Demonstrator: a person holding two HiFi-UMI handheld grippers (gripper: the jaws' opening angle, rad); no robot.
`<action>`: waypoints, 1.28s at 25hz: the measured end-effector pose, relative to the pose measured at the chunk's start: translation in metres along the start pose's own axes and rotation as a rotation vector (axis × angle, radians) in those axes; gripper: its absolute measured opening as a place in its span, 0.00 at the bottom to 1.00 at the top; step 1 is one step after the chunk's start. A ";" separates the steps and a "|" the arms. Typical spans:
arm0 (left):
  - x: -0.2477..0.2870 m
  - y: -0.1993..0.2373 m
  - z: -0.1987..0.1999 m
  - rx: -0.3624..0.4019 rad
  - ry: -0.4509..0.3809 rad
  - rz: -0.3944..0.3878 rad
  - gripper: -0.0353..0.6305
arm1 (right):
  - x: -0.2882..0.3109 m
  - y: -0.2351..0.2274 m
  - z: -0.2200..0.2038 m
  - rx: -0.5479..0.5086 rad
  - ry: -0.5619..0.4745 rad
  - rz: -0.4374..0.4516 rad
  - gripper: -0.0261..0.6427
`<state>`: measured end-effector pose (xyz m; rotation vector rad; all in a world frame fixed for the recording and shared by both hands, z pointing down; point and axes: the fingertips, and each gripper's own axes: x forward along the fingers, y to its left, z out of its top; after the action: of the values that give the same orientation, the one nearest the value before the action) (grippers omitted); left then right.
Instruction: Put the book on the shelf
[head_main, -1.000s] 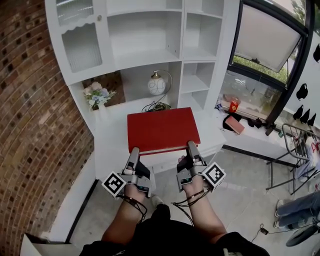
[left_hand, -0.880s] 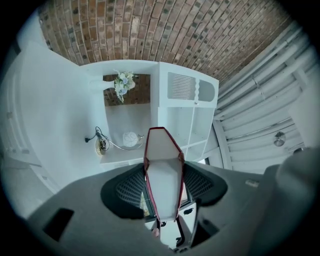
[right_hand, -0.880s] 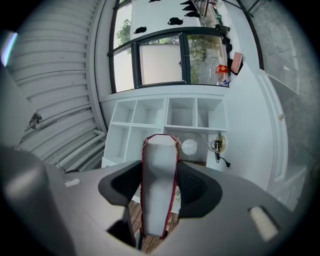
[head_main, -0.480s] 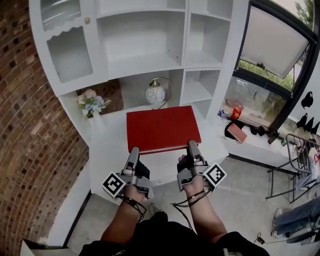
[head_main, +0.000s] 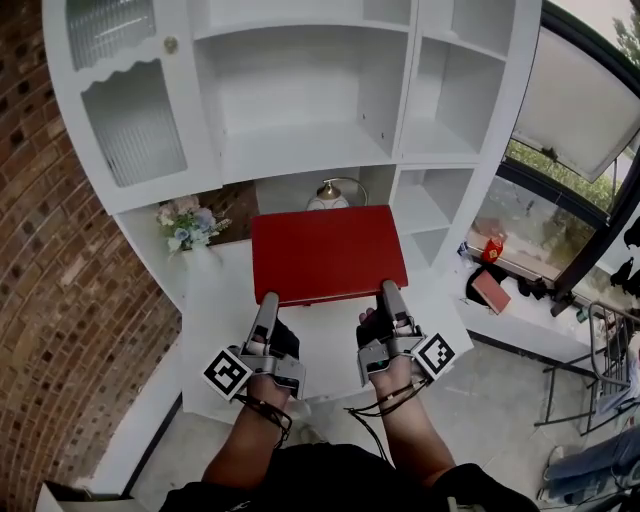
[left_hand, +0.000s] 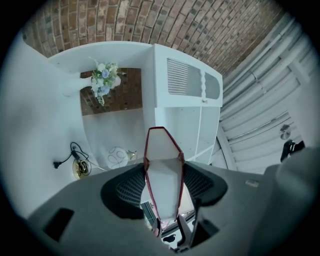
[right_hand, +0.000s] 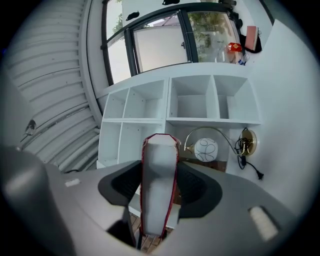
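The person is holding a flat red hardcover book (head_main: 328, 252) level in the air with both tools, its near edge facing the body. The left hand-held gripper (head_main: 267, 300) is clamping the near left corner. Its jaws are standing fairly wide apart, and its pads are pressing on the two covers with the white page block showing between them. The right hand-held gripper (head_main: 388, 290) is gripping the near right corner in the same way, its jaws closed on the book's thickness.

The book is hovering over the white desk (head_main: 215, 300) at the foot of a tall white wooden shelf unit (head_main: 300, 150), just below the unit's wide open middle compartment. A round white globe lamp with a brass arm (head_main: 327, 197) is standing on the desk, partly hidden behind the book's far edge. A small bunch of pale flowers (head_main: 185, 225) is sitting to the left of the book. A red brick wall (head_main: 40, 300) is running along the left side.
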<state>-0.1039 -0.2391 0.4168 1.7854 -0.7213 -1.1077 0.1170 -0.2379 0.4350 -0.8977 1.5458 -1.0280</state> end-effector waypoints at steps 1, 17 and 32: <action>0.008 0.000 0.005 0.009 -0.004 -0.011 0.42 | 0.010 0.002 0.001 -0.004 0.004 0.014 0.39; 0.070 -0.019 0.032 0.083 -0.041 -0.106 0.42 | 0.086 0.031 0.020 -0.020 0.058 0.151 0.39; 0.107 -0.036 0.037 0.153 -0.091 -0.155 0.42 | 0.133 0.046 0.042 -0.018 0.116 0.238 0.39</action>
<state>-0.0907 -0.3249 0.3356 1.9567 -0.7485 -1.2726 0.1304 -0.3509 0.3417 -0.6564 1.7158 -0.9081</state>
